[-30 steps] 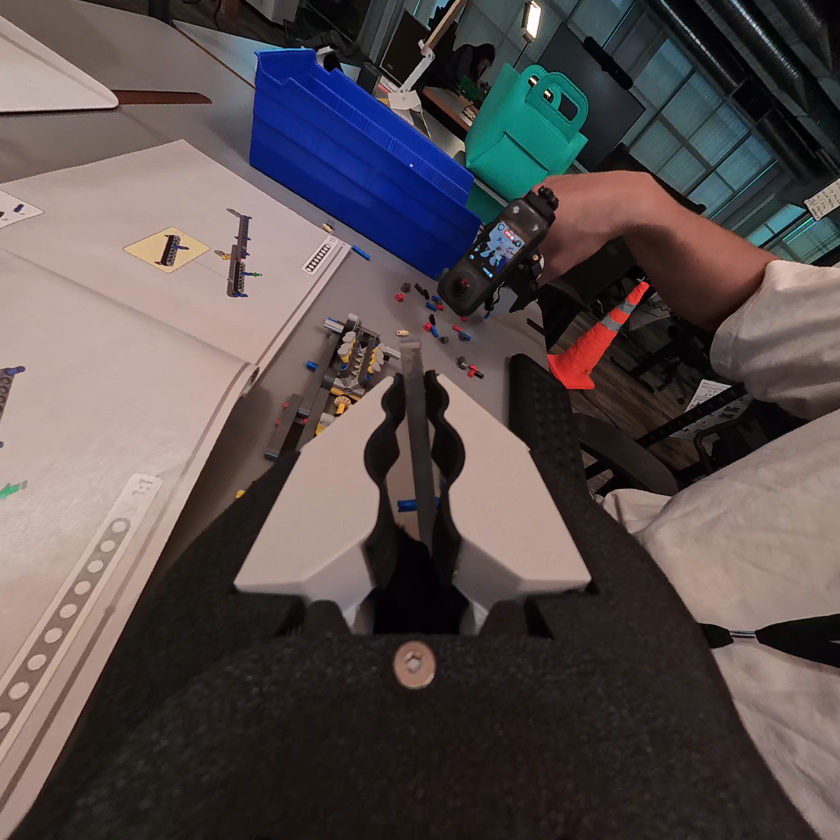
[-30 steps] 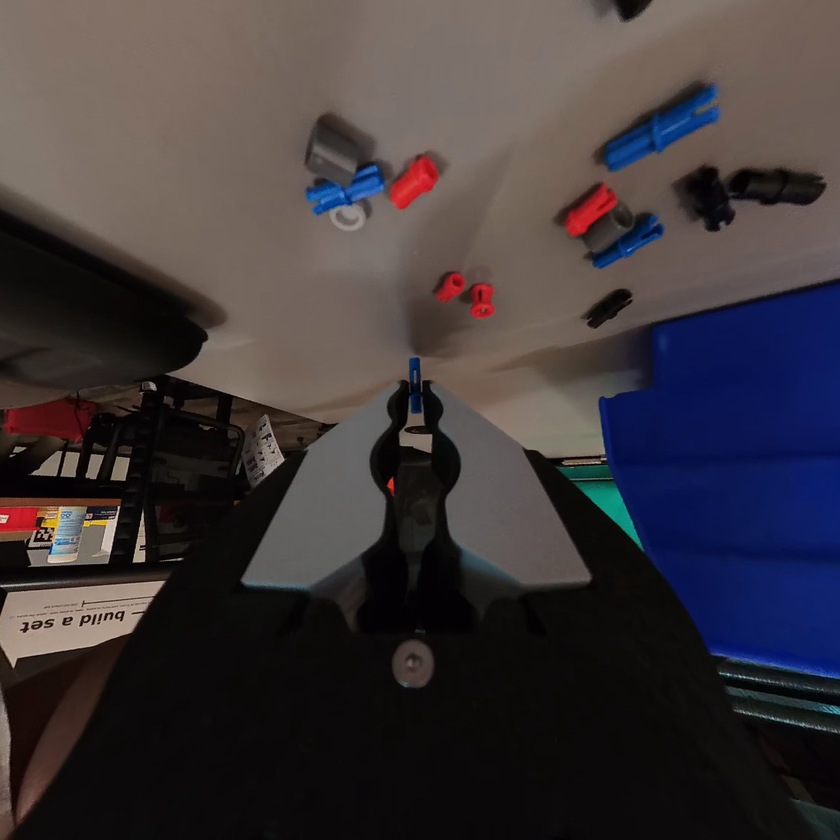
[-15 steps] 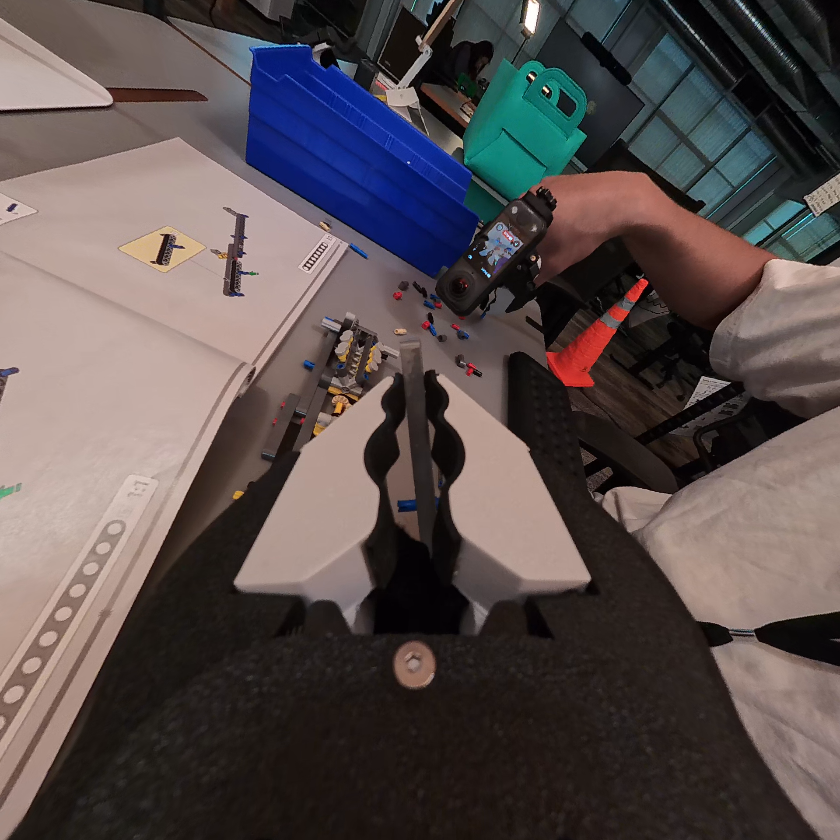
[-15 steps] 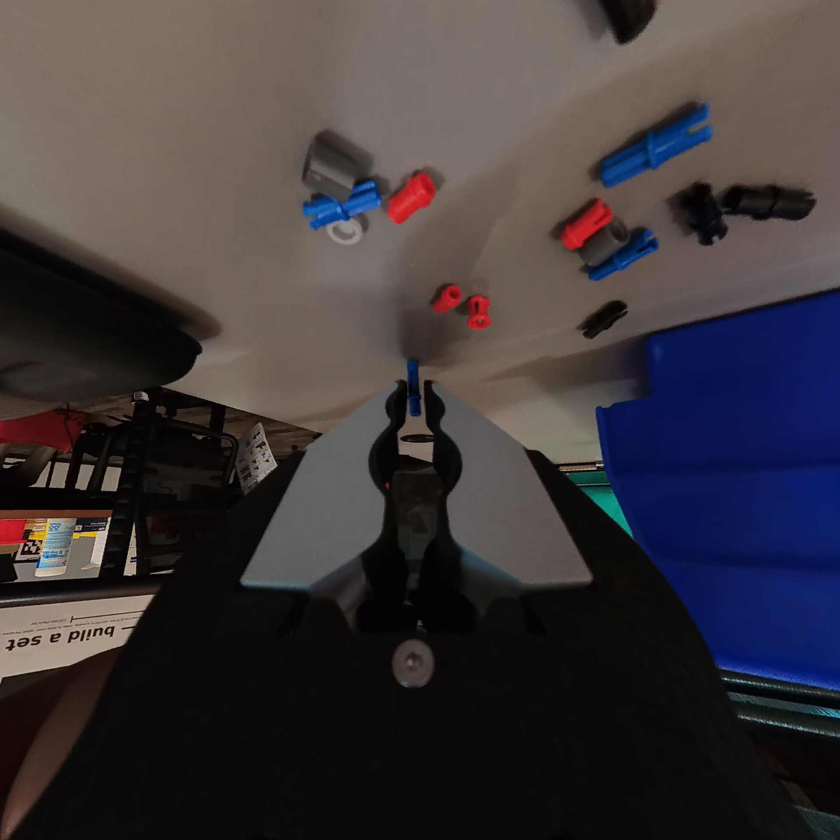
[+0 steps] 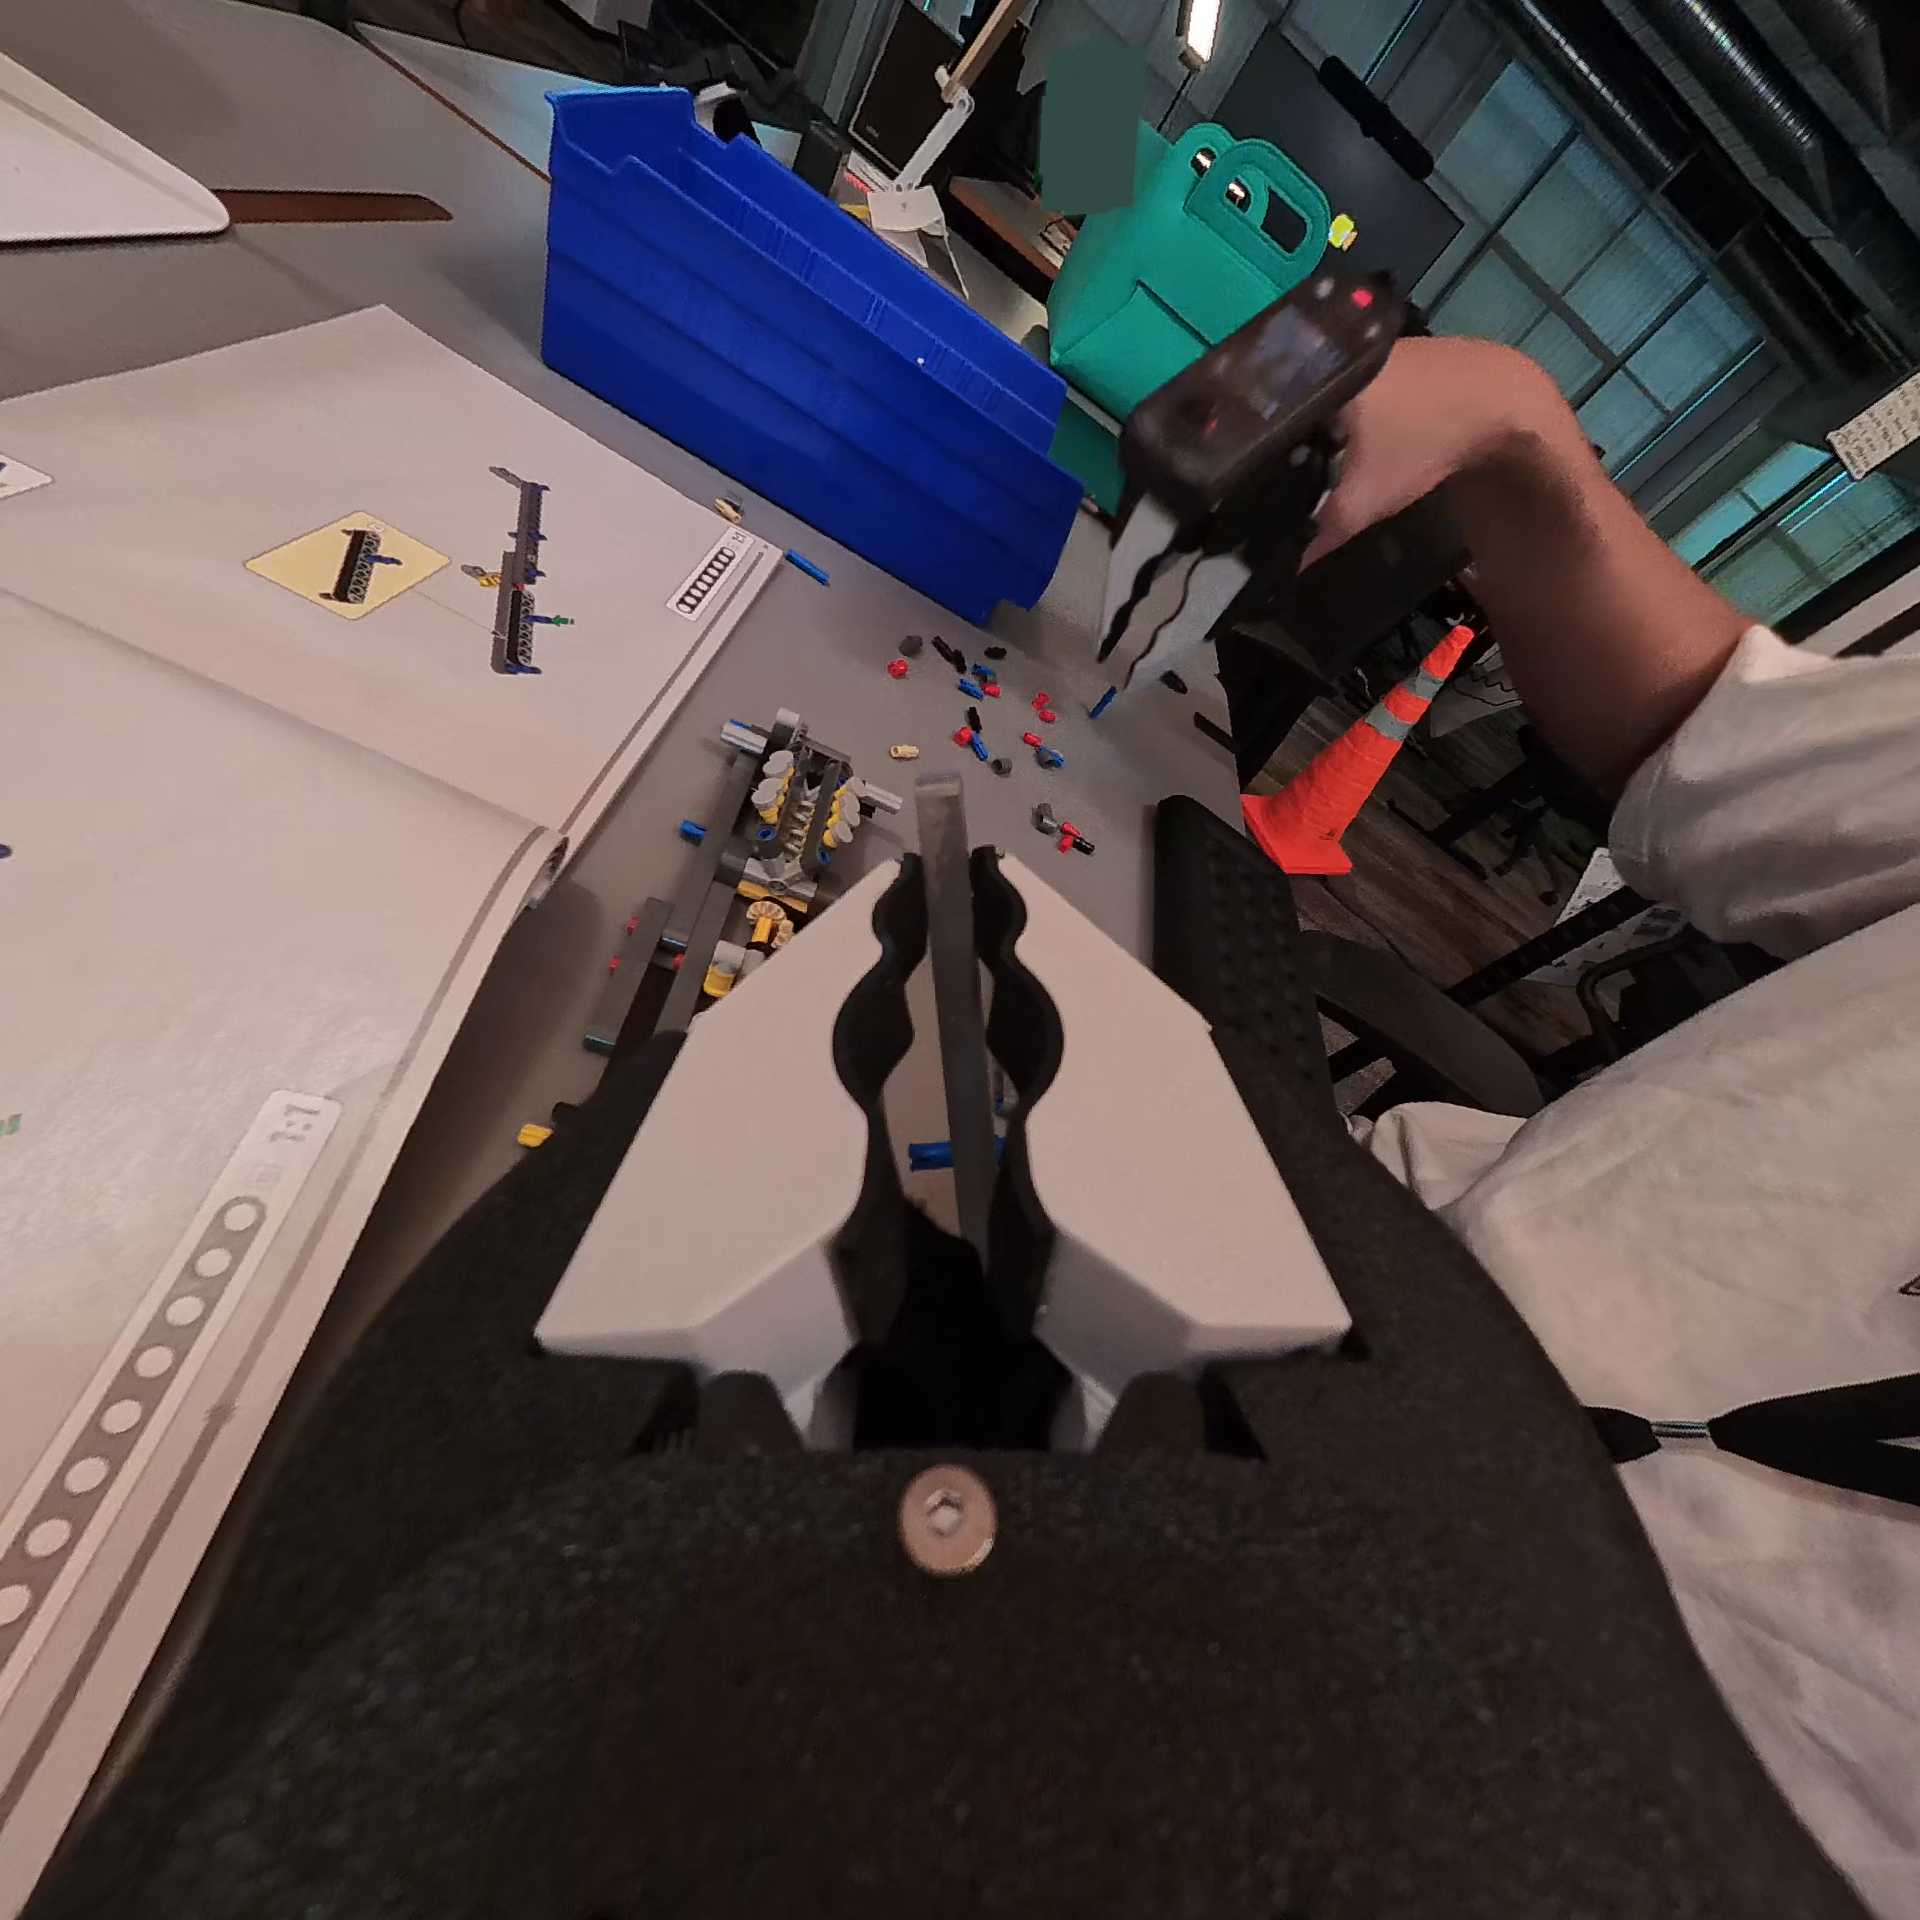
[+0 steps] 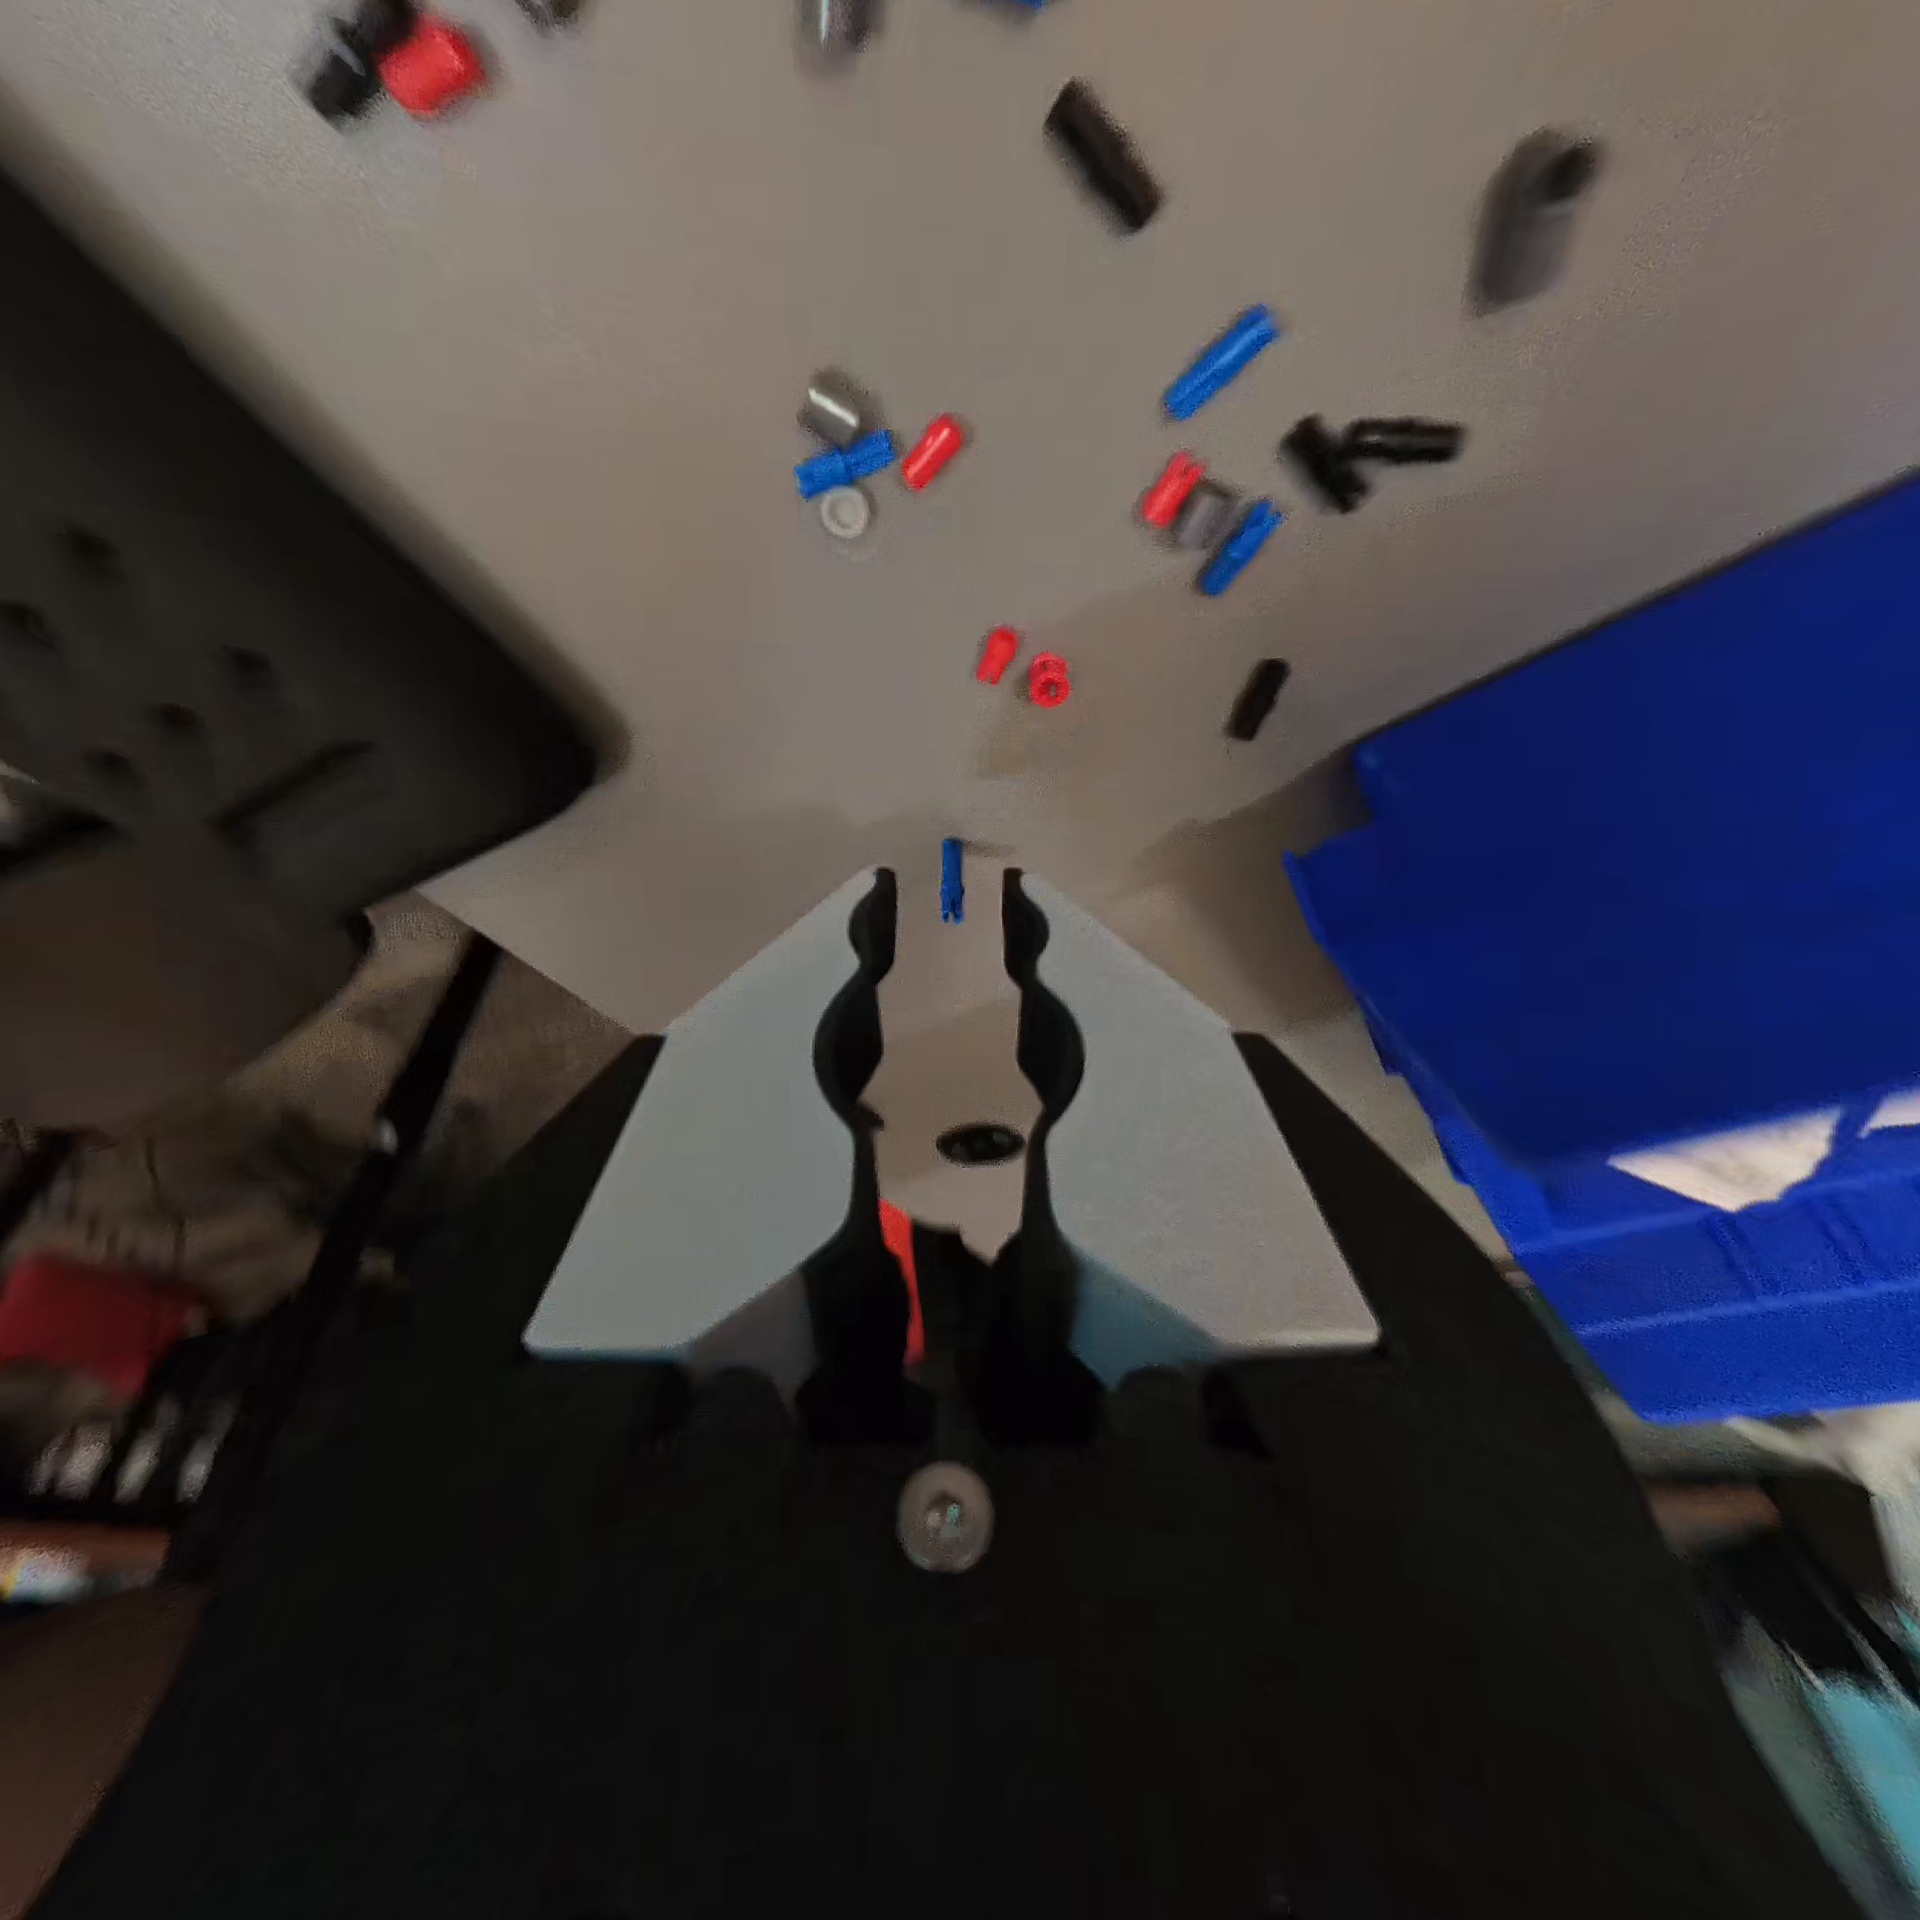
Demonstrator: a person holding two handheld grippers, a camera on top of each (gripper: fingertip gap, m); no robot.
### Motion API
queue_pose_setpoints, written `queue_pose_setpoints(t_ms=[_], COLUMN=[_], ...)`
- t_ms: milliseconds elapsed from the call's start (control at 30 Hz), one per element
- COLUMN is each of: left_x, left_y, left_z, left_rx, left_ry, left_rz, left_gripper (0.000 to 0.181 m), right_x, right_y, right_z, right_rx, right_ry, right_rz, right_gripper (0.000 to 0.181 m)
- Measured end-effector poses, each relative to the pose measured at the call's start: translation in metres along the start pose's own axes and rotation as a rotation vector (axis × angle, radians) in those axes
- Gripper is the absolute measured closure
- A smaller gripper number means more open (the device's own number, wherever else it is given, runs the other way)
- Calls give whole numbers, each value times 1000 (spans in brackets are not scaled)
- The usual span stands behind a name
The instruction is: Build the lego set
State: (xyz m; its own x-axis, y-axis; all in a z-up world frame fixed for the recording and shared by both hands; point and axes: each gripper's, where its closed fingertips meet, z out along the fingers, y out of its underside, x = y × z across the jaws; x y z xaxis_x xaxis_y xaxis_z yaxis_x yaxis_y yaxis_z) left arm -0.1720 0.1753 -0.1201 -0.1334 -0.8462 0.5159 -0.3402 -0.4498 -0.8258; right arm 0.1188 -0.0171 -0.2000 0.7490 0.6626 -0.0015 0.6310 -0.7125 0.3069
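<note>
My left gripper (image 5: 945,868) is shut on a long dark grey beam (image 5: 951,987) that sticks out past the fingertips, with a blue pin (image 5: 932,1151) set in it. It hovers over the grey table, just short of a partly built grey, yellow and blue assembly (image 5: 790,821). My right gripper (image 6: 948,883) is open. A small blue pin (image 6: 951,878) shows between its tips with a gap on each side. In the left wrist view the right gripper (image 5: 1138,665) is raised over the table edge, with the blue pin (image 5: 1101,704) just below its tips.
Loose red, blue and black pins (image 6: 1023,670) lie scattered on the table, also seen in the left wrist view (image 5: 977,717). A blue bin (image 5: 790,343) stands behind them. An open instruction booklet (image 5: 312,727) lies to the left. There is a black chair back (image 5: 1226,935) and an orange cone (image 5: 1340,779) on the right. Tip to tip, the grippers are about 35 cm apart.
My right gripper has opened, let go of the blue pin and drawn back up from the table. My left gripper still holds the beam in about the same place.
</note>
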Motion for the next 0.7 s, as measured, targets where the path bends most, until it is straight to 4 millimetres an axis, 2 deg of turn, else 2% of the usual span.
queue_pose_setpoints(t_ms=[67,133,167,233,300,367,467,700], left_x=[0,0,1,3,4,4,2,1], left_y=[-1,-2,-2,-2,-2,-1,2,4], left_z=[0,-1,-1,0,1,2,4,5], left_rx=[3,7,9,8,7,1,-7,-13], left_ry=[-1,0,2,4,7,7,6,4], left_rz=[-2,-2,0,3,5,6,1,-1], left_gripper=[174,174,174,174,174,174,174,174], right_x=[-3,-6,-6,-6,-9,-8,-4,3], right_y=[-5,-2,4,14,18,19,14,16], right_z=[-18,-30,-30,-21,-3,10,12,26], right_rx=[236,453,530,614,630,626,654,577], right_ry=[-34,-62,-67,-68,-55,-8,29,28], right_rz=[60,113,139,181,195,189,183,169], right_gripper=[160,145,139,139,140,150,157,165])
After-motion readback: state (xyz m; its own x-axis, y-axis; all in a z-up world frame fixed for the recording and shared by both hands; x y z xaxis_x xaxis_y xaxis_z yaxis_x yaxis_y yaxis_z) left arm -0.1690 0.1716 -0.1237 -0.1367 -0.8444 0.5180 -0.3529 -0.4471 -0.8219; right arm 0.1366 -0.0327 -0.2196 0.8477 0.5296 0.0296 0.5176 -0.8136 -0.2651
